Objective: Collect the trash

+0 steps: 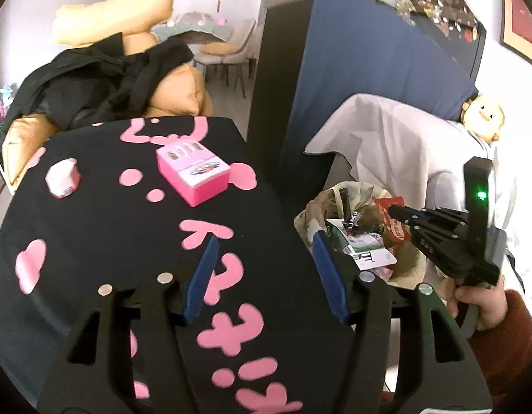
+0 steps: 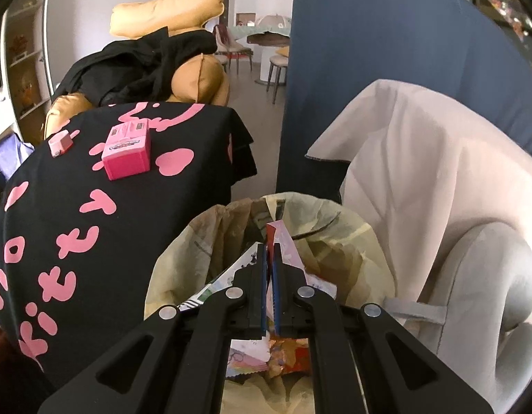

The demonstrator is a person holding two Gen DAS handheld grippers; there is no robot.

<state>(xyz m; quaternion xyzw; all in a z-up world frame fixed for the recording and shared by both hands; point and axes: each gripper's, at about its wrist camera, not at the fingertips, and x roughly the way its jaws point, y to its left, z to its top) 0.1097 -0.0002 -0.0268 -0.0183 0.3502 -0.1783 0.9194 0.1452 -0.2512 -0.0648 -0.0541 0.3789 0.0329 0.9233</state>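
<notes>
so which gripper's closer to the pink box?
Left. The left gripper hangs open over the black cloth, the pink box just ahead. The right gripper is off the table over the trash bin, shut on a wrapper.

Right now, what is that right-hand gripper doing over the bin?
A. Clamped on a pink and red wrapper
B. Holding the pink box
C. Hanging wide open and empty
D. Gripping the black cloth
A: the right gripper has its jaws pressed together on a pink and red wrapper above the lined trash bin, while the pink box sits on the black cloth.
</notes>
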